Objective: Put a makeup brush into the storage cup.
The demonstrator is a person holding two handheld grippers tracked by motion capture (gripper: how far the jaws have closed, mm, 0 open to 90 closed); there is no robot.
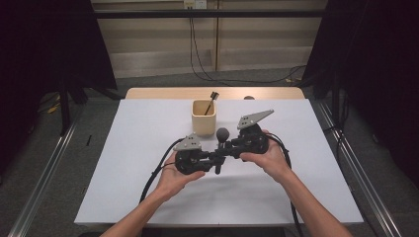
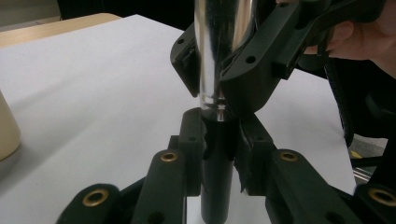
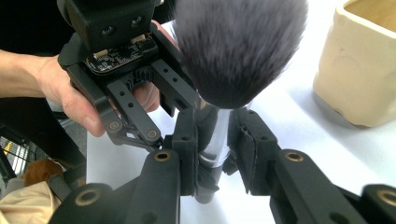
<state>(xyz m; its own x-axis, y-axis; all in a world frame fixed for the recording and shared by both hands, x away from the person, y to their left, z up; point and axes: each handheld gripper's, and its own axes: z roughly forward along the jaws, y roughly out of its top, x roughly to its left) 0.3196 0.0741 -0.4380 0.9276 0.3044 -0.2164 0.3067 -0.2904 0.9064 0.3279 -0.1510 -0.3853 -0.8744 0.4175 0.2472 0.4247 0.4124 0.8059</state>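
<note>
Near the table's [image 1: 123, 163] middle, makeup brush [image 1: 222, 140] stands upright between both tools: right gripper [image 1: 228, 145] clamped on its silver ferrule, left gripper [image 1: 218, 159] apparently pressing the black handle below; beige cup [image 1: 203, 118] behind.

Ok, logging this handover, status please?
Right gripper shut on makeup brush ferrule. Left gripper clamped on its black handle. Brush upright above table. Cup behind, nothing blocking.

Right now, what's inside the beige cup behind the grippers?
In the high view, the beige cup holds one thin dark-tipped stick or brush leaning out over its rim. The cup's near wall hides the bottom, so anything lower inside can't be seen.
</note>
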